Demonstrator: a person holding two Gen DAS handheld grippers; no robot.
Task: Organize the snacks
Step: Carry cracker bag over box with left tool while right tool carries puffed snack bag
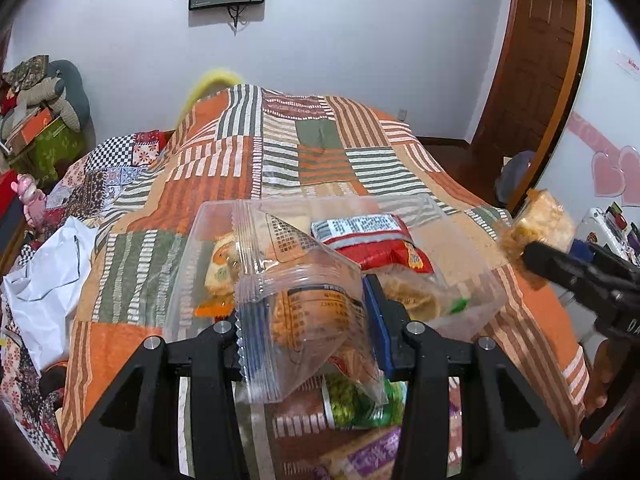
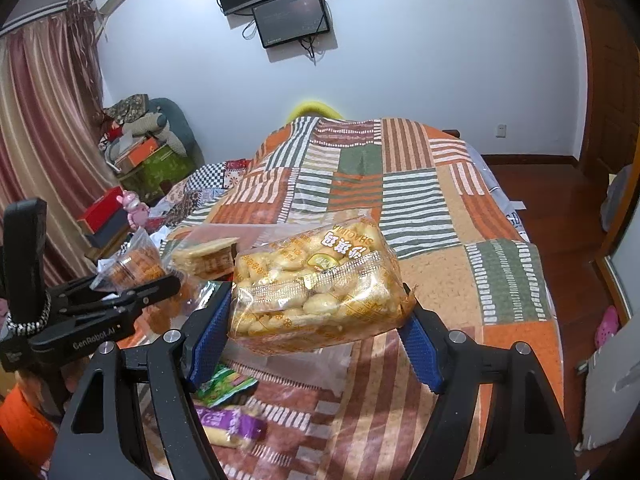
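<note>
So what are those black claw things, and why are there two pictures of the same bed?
The claws are grabbers that a person holds, one in each hand. Each has a small camera looking along its fingers, so you get two pictures: one from the left grabber, one from the right.

The left grabber pinches the edge of a clear zip bag with snacks already inside. The right grabber squeezes a yellow snack pack between its blue pads and holds it up above the bed.

On the striped quilt a green packet and a purple packet lie loose.
</note>
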